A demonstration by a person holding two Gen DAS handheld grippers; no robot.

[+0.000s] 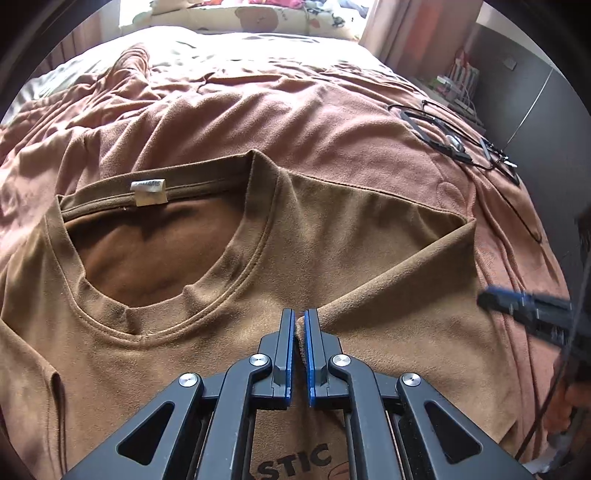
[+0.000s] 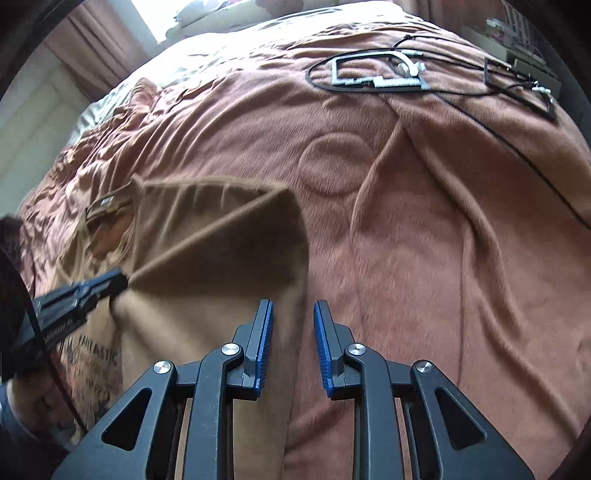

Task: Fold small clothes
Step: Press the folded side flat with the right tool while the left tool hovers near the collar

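A brown T-shirt (image 1: 332, 236) lies front up on the bed, neck opening and white label (image 1: 149, 191) toward the far side. Its right side is folded over the chest. My left gripper (image 1: 299, 317) is shut on the folded edge of the T-shirt; it shows at the left of the right wrist view (image 2: 118, 280). My right gripper (image 2: 293, 310) is open and empty, above the shirt's folded right edge (image 2: 221, 258); it shows blurred at the right of the left wrist view (image 1: 491, 299). Printed text is on the shirt front (image 2: 96, 362).
A pinkish-brown blanket (image 2: 406, 221) covers the bed. Black frames and cables (image 2: 376, 74) lie on it at the far right. Patterned pillows (image 1: 258, 18) sit at the head. A grey cabinet with small items (image 1: 517, 92) stands beside the bed.
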